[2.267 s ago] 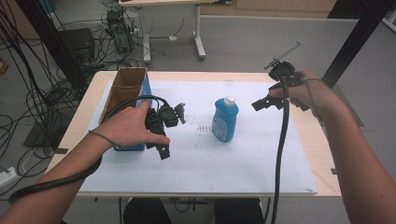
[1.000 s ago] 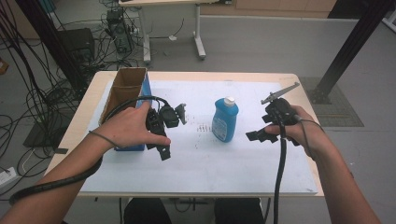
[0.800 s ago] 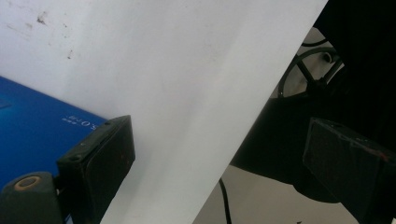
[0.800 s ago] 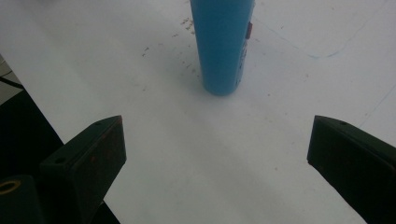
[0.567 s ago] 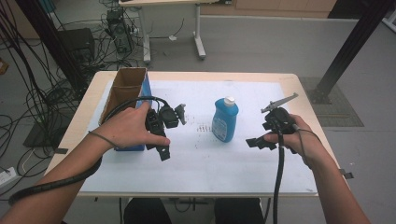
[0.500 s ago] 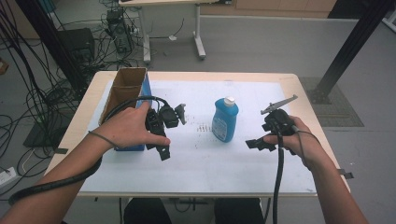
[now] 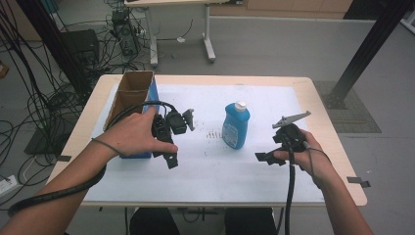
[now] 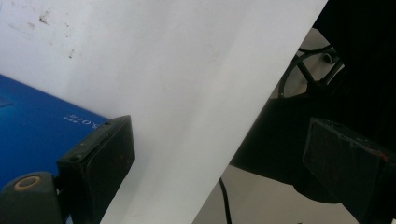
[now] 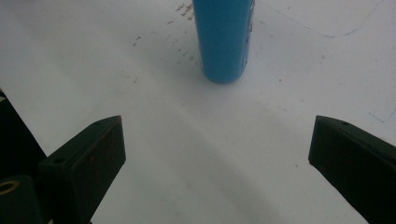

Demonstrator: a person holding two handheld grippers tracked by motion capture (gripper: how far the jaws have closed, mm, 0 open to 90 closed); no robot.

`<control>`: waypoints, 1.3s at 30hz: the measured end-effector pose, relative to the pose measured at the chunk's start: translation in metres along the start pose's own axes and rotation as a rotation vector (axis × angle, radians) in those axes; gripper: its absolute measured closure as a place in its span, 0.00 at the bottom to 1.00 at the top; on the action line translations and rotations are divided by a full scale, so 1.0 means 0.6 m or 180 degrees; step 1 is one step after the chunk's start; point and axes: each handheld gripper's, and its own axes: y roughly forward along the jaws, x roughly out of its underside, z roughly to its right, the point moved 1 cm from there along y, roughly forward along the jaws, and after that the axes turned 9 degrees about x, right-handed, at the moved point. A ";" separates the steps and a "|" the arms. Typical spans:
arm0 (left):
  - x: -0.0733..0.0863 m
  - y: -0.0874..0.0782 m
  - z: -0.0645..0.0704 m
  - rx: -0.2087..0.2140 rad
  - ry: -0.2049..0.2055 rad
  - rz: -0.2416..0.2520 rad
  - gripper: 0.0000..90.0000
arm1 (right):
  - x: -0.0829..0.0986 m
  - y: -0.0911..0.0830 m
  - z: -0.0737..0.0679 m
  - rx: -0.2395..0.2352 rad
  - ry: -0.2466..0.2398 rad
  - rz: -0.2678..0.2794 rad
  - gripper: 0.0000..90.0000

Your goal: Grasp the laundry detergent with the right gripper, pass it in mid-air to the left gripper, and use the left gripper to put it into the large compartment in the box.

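Note:
A blue bottle point(image 7: 236, 126) with a white cap stands upright in the middle of the white sheet point(image 7: 210, 169). My right gripper point(image 7: 268, 158) is low over the sheet to the bottle's right, its jaws wide apart with nothing between them. In the right gripper view point(image 9: 217, 163) the bottle's base point(image 9: 224, 39) stands ahead, well clear of the jaws. My left gripper point(image 7: 169, 156) is held beside the blue-sided cardboard box point(image 7: 132, 95) and points toward the table's front edge. In the left gripper view point(image 8: 219, 172) it is open and holds nothing, with the box's blue side point(image 8: 32, 121) at its left jaw.
The wooden table point(image 7: 323, 98) shows bare wood around the sheet. Small dark specks point(image 7: 211, 133) mark the sheet left of the bottle. Cables and equipment lie on the floor beyond the table's left end point(image 7: 58, 83). A black post point(image 7: 362, 54) stands at the far right.
My right gripper came down from a raised spot at the table's right and now sits lower and nearer the front, right of the bottle. The left hand, bottle and box have not moved.

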 end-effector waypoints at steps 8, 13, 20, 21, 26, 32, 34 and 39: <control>0.003 0.002 0.000 -0.0006 0.0009 0.0007 0.10 | 0.034 0.003 -0.004 0.0063 0.0078 0.0231 0.04; 0.003 0.002 -0.001 -0.0001 0.0011 0.0008 0.10 | 0.044 0.007 -0.006 0.0058 0.0077 0.0256 0.04; 0.005 0.001 0.000 0.0013 -0.0027 0.0034 0.10 | 0.061 0.013 -0.015 0.0078 0.0072 0.0338 0.04; 0.005 0.000 0.001 0.0002 -0.0007 0.0034 0.10 | 0.063 0.013 -0.017 0.0089 0.0075 0.0347 0.04; 0.006 0.000 0.000 0.0006 -0.0004 0.0039 0.10 | 0.075 0.018 -0.022 0.0090 0.0055 0.0422 0.04; 0.004 0.006 -0.002 0.0028 -0.0025 0.0029 0.10 | 0.082 0.023 -0.025 0.0094 0.0070 0.0479 0.04; 0.003 0.006 -0.002 0.0009 0.0002 0.0024 0.10 | 0.085 0.025 -0.027 0.0099 0.0080 0.0505 0.04; 0.004 0.006 -0.003 0.0026 -0.0026 0.0034 0.10 | 0.091 0.029 -0.029 0.0123 0.0084 0.0550 0.04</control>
